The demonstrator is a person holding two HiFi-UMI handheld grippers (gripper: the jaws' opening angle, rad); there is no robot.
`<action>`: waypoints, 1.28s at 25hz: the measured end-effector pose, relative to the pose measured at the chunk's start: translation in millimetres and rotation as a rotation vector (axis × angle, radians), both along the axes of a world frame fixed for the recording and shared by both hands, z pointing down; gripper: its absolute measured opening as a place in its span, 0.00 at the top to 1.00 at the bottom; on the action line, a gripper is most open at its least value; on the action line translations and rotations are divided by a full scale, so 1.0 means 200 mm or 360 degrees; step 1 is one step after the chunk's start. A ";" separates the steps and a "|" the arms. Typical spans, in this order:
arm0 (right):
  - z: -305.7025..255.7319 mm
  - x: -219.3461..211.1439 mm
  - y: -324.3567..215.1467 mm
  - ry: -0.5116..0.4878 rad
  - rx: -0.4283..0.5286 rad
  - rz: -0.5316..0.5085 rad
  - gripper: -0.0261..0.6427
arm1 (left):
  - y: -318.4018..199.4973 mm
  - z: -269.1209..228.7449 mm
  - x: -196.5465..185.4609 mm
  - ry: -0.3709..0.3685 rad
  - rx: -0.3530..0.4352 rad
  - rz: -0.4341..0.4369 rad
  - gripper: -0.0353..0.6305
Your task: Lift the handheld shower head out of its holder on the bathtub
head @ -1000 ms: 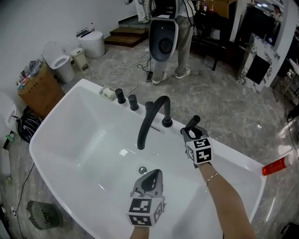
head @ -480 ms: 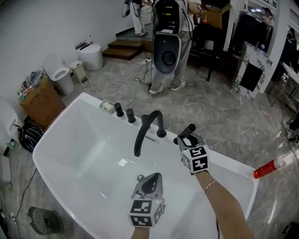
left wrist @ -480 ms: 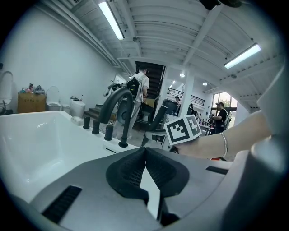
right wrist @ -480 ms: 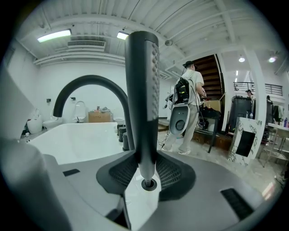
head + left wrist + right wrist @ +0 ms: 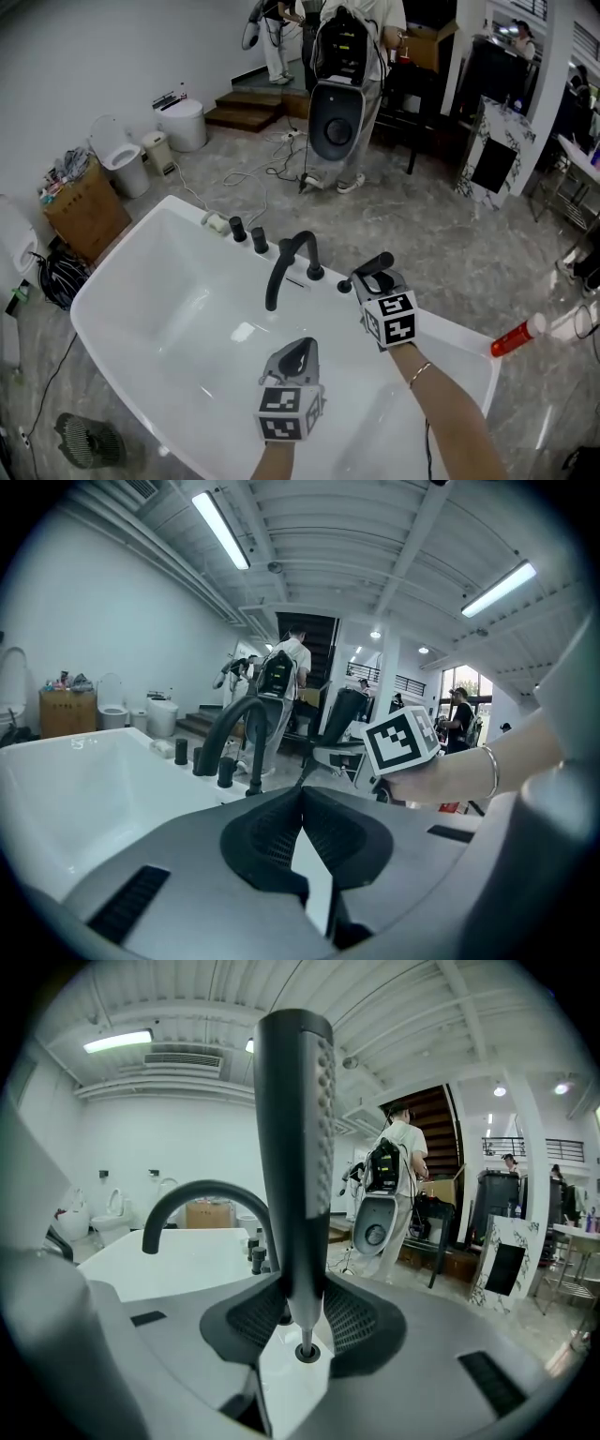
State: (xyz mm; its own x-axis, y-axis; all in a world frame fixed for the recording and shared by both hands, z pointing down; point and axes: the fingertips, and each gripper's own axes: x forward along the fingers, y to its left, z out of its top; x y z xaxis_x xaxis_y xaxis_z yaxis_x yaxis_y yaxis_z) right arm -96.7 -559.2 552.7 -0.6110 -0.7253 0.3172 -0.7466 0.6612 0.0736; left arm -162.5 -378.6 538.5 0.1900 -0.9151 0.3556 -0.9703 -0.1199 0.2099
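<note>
The white bathtub (image 5: 141, 272) carries a black arched faucet (image 5: 284, 263) and two black knobs (image 5: 248, 234) on its far rim. My right gripper (image 5: 373, 279) is over that rim, right of the faucet, shut on the black handheld shower head (image 5: 374, 263). In the right gripper view the shower head (image 5: 293, 1157) stands upright between the pads of the right gripper (image 5: 298, 1290), raised above its round holder (image 5: 307, 1353), with a thin stem running down into it. My left gripper (image 5: 298, 354) hangs over the tub's inside, jaws together, holding nothing; the left gripper (image 5: 302, 801) looks toward the faucet (image 5: 228, 735).
A person with a large device (image 5: 339, 89) stands beyond the tub. Toilets (image 5: 120, 141) and a cardboard box (image 5: 82, 192) stand at the left, cables (image 5: 253, 141) lie on the floor, a fan (image 5: 86, 435) sits at the lower left, and a red-capped tube (image 5: 512, 338) lies at the right.
Both grippers have risen. The right one has carried the shower head up away from the rim; the tub and faucet sit lower and smaller in the head view.
</note>
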 end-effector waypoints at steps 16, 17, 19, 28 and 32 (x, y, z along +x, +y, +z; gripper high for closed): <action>-0.56 0.16 0.36 0.0006 0.0072 -0.0048 0.76 | 0.26 -0.46 0.14 -0.0043 0.0077 0.0010 0.92; -0.59 0.16 0.39 0.0010 0.0074 -0.0052 0.76 | 0.28 -0.49 0.15 -0.0042 0.0080 0.0008 0.92; -0.64 0.17 0.44 0.0021 0.0077 -0.0061 0.76 | 0.33 -0.53 0.15 -0.0038 0.0088 0.0005 0.92; -0.87 0.27 0.59 0.0007 0.0084 -0.0027 0.76 | 0.46 -0.73 0.20 -0.0045 0.0135 0.0010 0.92; -0.95 0.29 0.66 0.0014 0.0099 -0.0029 0.76 | 0.52 -0.80 0.22 -0.0046 0.0154 0.0015 0.92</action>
State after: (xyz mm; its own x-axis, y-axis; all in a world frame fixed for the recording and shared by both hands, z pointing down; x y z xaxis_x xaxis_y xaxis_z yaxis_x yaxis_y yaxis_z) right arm -38.2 -427.9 362.2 -0.6216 -0.7326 0.2772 -0.7338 0.6685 0.1212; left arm -118.6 -275.1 377.9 0.1899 -0.9437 0.2708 -0.9746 -0.1477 0.1686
